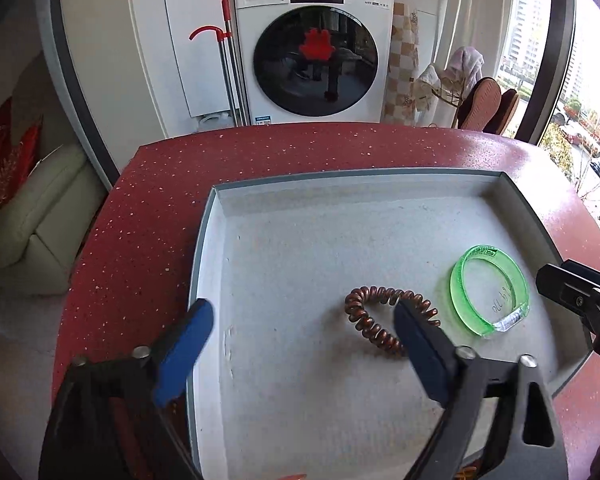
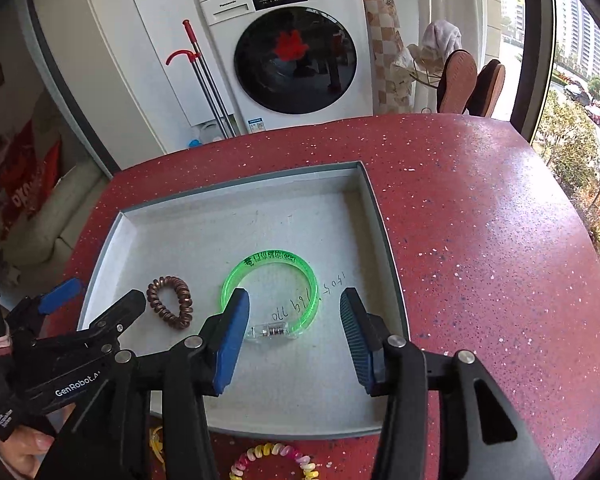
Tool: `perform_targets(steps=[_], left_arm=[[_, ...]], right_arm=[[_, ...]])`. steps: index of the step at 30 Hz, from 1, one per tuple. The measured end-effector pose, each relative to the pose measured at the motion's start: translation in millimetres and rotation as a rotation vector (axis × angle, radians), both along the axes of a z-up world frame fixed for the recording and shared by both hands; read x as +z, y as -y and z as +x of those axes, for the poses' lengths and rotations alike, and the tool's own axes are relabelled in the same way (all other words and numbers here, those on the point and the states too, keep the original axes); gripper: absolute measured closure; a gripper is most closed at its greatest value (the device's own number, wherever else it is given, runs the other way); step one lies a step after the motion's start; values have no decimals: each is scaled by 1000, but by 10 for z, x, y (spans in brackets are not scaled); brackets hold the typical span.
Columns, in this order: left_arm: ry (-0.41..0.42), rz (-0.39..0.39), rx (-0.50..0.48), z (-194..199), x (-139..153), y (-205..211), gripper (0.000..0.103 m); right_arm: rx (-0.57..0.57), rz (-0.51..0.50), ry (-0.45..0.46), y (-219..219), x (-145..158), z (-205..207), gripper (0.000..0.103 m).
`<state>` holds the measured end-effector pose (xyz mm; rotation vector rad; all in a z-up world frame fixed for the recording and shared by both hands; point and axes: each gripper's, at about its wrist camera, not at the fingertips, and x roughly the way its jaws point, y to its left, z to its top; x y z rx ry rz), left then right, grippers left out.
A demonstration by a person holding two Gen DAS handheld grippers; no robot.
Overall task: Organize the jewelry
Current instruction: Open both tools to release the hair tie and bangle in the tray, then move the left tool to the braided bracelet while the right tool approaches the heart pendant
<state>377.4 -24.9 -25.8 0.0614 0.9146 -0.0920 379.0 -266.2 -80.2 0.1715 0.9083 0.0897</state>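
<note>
We are holding both grippers, left gripper (image 1: 304, 316) and right gripper (image 2: 294, 312), wide open and empty over the tray (image 2: 374, 216). We are judging the multicoloured coil (image 2: 274, 462), lying outside the tray's near edge, needs a gentle pinch next.

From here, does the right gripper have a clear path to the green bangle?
Probably yes: the right gripper is open, and the green bangle lies flat in the tray just ahead, nothing between.

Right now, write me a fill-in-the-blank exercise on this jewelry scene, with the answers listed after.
1. The green bangle lies inside the grey ____.
2. The coil beside it in the tray is ____ in colour.
3. The pink-and-yellow coil lies on the red ____, outside the tray.
4. The fingers of both the left hand-held gripper and the right hand-held gripper stand ____.

Answers: tray; copper-brown; countertop; open
</note>
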Motion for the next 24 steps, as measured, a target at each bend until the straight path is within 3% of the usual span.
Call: perform_targets(steps=[6, 7, 8, 9, 19, 24], left_arm=[[42, -16, -29, -339, 276, -99, 0], [47, -19, -32, -408, 317, -130, 0], [48, -21, -32, -479, 353, -161, 0], [48, -26, -31, -561, 376, -200, 0], [111, 11, -31, -1393, 445, -492, 0], [73, -8, -28, -1667, 303, -598, 0]], right_arm=[[3, 21, 36, -2, 149, -377, 38], [4, 26, 44, -2, 175, -447, 20], [7, 34, 52, 5, 199, -514, 9], [10, 42, 60, 7, 220, -585, 6], [65, 17, 70, -98, 301, -1278, 6], [75, 10, 34, -82, 191, -1502, 6]])
